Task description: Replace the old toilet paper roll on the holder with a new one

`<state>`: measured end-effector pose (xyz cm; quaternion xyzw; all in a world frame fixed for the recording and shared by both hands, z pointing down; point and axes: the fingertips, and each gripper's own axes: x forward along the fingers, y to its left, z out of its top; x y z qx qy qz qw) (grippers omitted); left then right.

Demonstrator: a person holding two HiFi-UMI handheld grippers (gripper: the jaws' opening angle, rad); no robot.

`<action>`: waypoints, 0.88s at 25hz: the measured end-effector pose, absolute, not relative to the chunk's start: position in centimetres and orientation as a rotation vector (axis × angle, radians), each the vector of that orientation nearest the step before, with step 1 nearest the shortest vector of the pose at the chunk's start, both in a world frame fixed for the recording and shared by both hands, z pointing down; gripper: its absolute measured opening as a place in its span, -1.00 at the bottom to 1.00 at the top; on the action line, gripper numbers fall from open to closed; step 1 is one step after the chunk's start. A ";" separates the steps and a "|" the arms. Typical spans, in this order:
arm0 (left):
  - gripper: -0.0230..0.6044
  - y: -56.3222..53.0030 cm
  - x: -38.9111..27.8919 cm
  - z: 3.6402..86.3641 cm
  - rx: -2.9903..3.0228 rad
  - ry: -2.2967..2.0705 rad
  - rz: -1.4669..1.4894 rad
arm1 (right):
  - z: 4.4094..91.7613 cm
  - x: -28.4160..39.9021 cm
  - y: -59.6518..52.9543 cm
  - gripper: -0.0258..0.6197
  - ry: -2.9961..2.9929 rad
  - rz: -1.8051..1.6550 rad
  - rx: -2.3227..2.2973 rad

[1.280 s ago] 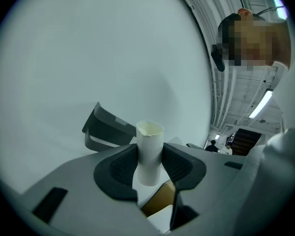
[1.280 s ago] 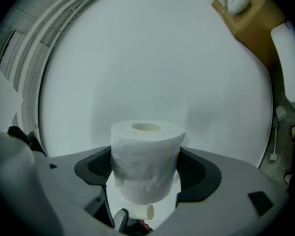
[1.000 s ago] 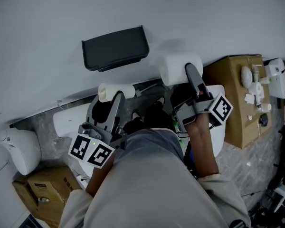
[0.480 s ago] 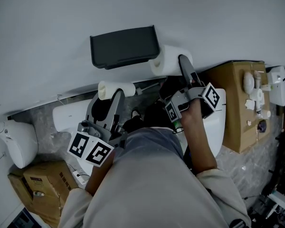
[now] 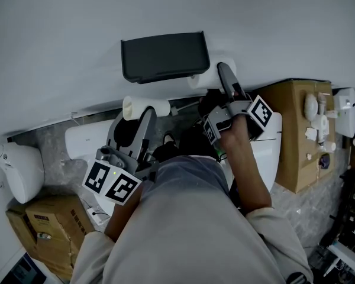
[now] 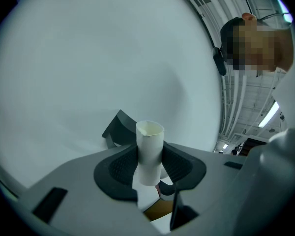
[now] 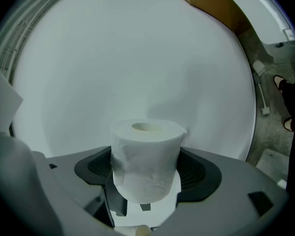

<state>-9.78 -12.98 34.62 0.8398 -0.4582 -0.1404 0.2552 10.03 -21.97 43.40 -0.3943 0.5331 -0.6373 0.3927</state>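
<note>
Both my claws point level at the wall. Left claw (image 6: 150, 165) pinches the empty tube (image 6: 149, 149), below-left of the holder (image 5: 164, 56). Right claw (image 7: 146, 173) grips the full roll (image 7: 146, 156), at the holder's lower-right corner.

Empty tube (image 6: 149, 151), full roll (image 7: 145, 159) near black holder (image 5: 164, 56)
</note>
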 end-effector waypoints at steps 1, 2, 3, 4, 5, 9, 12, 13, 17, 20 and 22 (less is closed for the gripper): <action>-0.46 -13.0 -9.9 34.6 2.278 -1.247 -0.383 | 43.3 9.8 -22.0 0.33 1.358 -1.620 -0.994; -0.47 -13.0 -10.1 34.6 2.275 -1.250 -0.385 | 43.2 9.5 -22.0 0.33 1.365 -1.622 -0.988; -0.47 -13.0 -10.2 34.6 2.272 -1.252 -0.387 | 43.1 9.3 -22.0 0.33 1.375 -1.623 -0.984; -0.46 -13.0 -10.3 34.6 2.268 -1.253 -0.390 | 43.0 9.1 -22.0 0.33 1.385 -1.624 -0.983; -0.47 -13.0 -10.3 34.6 2.264 -1.254 -0.392 | 42.9 8.9 -22.1 0.33 1.395 -1.624 -0.982; -0.47 -12.4 -11.4 34.9 2.254 -1.262 -0.407 | 42.7 7.2 -21.6 0.33 1.440 -1.618 -0.979; -0.47 -11.6 -13.0 34.9 2.249 -1.268 -0.420 | 42.5 4.9 -20.5 0.33 1.486 -1.609 -0.971; -0.47 -11.4 -13.3 34.9 2.246 -1.268 -0.424 | 42.3 4.2 -20.2 0.33 1.496 -1.607 -0.963; -0.47 -10.9 -14.2 34.9 2.237 -1.264 -0.438 | 41.9 2.2 -19.5 0.33 1.537 -1.604 -0.940; -0.46 -10.6 -14.6 35.0 2.231 -1.265 -0.446 | 41.7 1.3 -19.1 0.33 1.567 -1.600 -0.931; -0.47 -10.6 -14.7 35.0 2.226 -1.269 -0.448 | 41.5 1.0 -19.0 0.33 1.584 -1.601 -0.918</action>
